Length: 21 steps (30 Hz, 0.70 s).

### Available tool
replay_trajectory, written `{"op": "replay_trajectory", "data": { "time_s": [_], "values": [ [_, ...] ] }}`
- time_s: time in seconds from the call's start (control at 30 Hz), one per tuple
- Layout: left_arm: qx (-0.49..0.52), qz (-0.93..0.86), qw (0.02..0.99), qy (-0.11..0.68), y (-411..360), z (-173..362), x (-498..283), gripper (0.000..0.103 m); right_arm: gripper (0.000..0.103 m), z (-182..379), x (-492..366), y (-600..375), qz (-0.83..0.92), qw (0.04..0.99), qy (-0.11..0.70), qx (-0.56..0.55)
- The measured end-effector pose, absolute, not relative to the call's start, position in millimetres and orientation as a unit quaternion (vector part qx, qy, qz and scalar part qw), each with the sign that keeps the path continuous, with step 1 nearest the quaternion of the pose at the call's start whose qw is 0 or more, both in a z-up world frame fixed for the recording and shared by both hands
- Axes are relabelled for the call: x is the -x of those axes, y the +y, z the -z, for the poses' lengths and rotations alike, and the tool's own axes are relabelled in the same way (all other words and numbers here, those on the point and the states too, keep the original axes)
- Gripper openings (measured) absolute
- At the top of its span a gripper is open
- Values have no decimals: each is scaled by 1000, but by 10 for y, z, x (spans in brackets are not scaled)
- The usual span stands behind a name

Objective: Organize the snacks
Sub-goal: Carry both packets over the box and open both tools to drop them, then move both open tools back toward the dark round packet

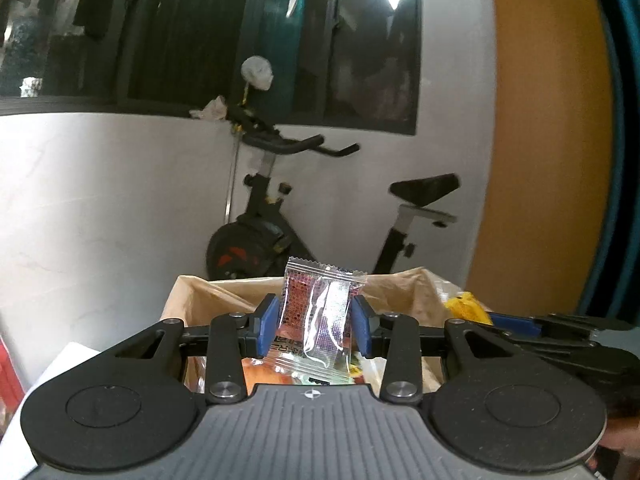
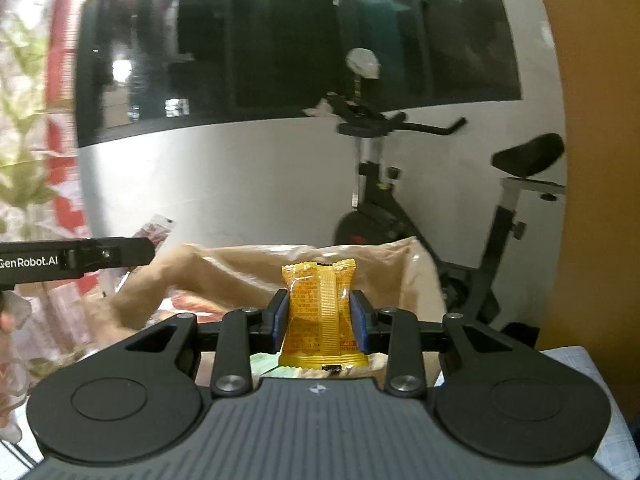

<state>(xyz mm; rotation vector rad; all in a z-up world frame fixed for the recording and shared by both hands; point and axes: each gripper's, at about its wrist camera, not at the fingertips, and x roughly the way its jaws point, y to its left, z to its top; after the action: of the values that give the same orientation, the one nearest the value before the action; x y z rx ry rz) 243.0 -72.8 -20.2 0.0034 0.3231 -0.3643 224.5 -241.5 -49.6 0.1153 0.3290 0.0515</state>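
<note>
My left gripper (image 1: 318,322) is shut on a clear snack packet with a purple-red print (image 1: 320,312), held upright between the blue pads above a box lined with a beige bag (image 1: 208,292). My right gripper (image 2: 319,322) is shut on a yellow snack packet (image 2: 320,312), also upright, over the same beige-lined box (image 2: 224,264). In the left wrist view the right gripper (image 1: 516,324) and its yellow packet (image 1: 468,308) show at the right. The left gripper's arm (image 2: 72,260) crosses the left of the right wrist view, with its packet (image 2: 158,232) beyond it.
More snacks lie inside the box below the packets (image 1: 272,376). An exercise bike (image 1: 280,216) stands against the white wall behind the box, under a dark window. An orange panel (image 1: 552,140) rises at the right. A white checked surface (image 2: 576,364) lies at the lower right.
</note>
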Motion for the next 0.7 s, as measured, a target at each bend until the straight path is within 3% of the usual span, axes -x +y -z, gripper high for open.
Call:
{"op": "replay_trajectory", "data": {
  "time_s": [0.1,0.3,0.43,0.7],
  "values": [
    [-8,170,967,189,-789,235,-2626,59,50,519,-2336,-2491,-19,983,171,-66],
    [-19,186,962,198,-591,357,-2533,59,51,558,-2042,-2699,-46,984,156,-77],
    [-17,198,960,198,-558,414,-2395,68,51,591,-1789,-2713,-57,986,151,-50],
    [-10,228,956,186,-599,500,-2024,68,53,686,-1433,-2644,-71,984,158,-40]
  ]
}}
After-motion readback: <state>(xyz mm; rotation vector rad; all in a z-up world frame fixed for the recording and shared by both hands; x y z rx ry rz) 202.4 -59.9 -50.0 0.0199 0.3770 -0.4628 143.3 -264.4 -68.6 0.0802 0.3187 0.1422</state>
